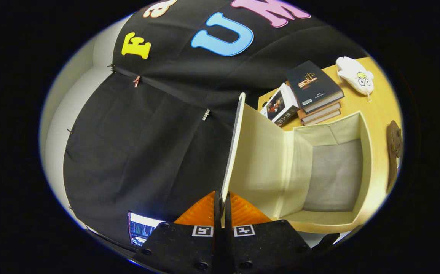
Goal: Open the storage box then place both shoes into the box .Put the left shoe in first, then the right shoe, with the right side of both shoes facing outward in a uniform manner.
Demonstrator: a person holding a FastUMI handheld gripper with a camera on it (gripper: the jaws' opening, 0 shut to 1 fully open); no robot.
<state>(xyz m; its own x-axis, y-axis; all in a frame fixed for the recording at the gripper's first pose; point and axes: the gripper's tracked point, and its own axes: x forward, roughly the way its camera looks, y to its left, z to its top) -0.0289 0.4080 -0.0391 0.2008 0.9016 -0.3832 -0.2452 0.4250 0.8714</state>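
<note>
The hand-held two-finger gripper (222, 205) is showing two broad, wedge-shaped finger blocks lying side by side, each one widening toward the camera and narrowing toward the tip. Ribbed pads (201, 213) with fine parallel grooves are fanning out ahead of the blocks. Each block is carrying a small square black-and-white fiducial marker (202, 230) at its inner front corner, the two markers sitting as a mirrored pair. Round, recessed screw heads (146, 251) are dotting the blocks' top faces, one near the outer edge and others close to the middle seam. The fingers are pressing together on the thin edge of the cream, flat, stiff lid (258, 160).
</note>
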